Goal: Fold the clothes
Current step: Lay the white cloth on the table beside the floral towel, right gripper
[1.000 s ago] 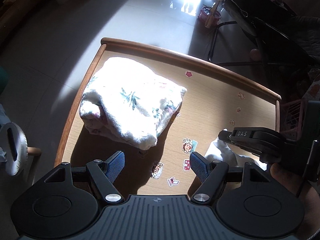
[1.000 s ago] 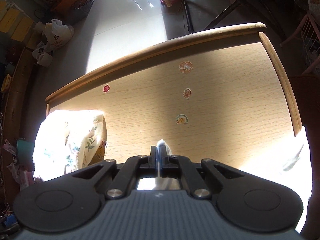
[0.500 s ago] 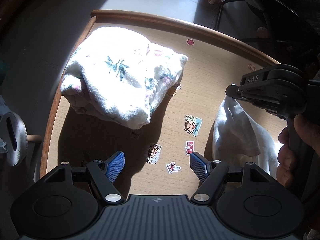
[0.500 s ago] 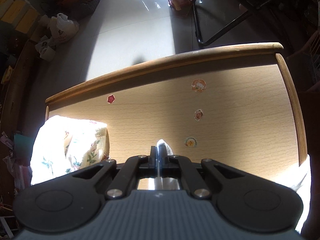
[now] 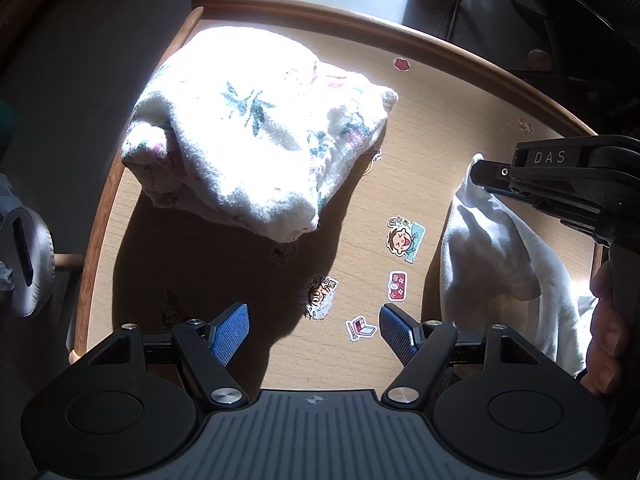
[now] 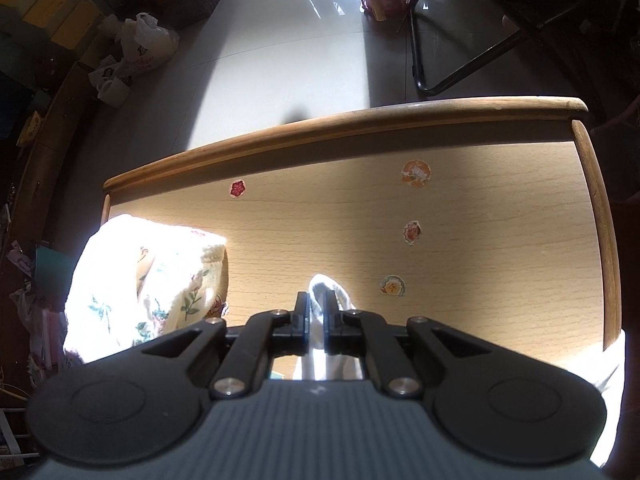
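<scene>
From the left wrist, the left tool (image 5: 314,330) is seen spread wide and empty above the bench (image 5: 440,128), beside a folded floral garment (image 5: 256,136). From the right wrist, a white garment (image 6: 326,292) is pinched by the right tool (image 6: 316,312), apparently raised for spreading.

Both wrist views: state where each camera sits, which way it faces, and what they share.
Left wrist: sits behind the open left gripper, looking down at the table; shows the right gripper pinching the white garment, and the person's right hand.
Right wrist: sits behind the right gripper, facing across the table toward the floor; its fingers clamp the white garment.
Shared: the floral folded cloth, white garment, table.
</scene>
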Motion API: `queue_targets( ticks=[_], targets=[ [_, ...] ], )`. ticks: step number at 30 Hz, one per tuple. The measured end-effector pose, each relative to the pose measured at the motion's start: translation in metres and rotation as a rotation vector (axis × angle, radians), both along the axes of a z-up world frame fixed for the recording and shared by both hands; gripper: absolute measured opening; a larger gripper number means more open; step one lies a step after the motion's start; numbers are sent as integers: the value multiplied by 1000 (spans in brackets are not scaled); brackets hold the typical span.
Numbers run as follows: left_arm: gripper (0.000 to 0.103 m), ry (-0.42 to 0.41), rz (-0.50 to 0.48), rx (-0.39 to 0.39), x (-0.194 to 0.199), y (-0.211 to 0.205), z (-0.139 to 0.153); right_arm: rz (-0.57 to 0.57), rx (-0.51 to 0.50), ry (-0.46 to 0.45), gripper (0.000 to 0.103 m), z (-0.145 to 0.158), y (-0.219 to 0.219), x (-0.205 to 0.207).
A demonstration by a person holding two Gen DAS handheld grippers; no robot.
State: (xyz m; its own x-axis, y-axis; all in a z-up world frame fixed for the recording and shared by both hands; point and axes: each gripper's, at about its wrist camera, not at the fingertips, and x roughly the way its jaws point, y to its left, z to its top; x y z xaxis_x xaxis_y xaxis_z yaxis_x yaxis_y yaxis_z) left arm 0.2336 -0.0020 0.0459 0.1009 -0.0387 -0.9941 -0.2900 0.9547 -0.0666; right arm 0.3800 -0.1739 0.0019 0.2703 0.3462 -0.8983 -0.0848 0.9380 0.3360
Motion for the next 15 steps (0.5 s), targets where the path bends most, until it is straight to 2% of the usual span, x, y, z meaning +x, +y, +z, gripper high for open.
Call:
queue_targets(
  ticks=[2, 4, 10, 15],
  targets=[
    [74, -10, -4, 3, 2, -3, 2, -5, 36, -24, 30, 7, -11, -3],
    [74, -14, -9, 4, 4, -6, 4, -11, 72, -47, 37, 13, -21, -4],
    [74, 0, -26, 19, 9, -17, 11, -49, 83, -65, 37, 39, -56, -4],
    [74, 39, -47, 14, 11, -26, 8, -74, 40, -62, 37, 54, -91, -32]
  ],
)
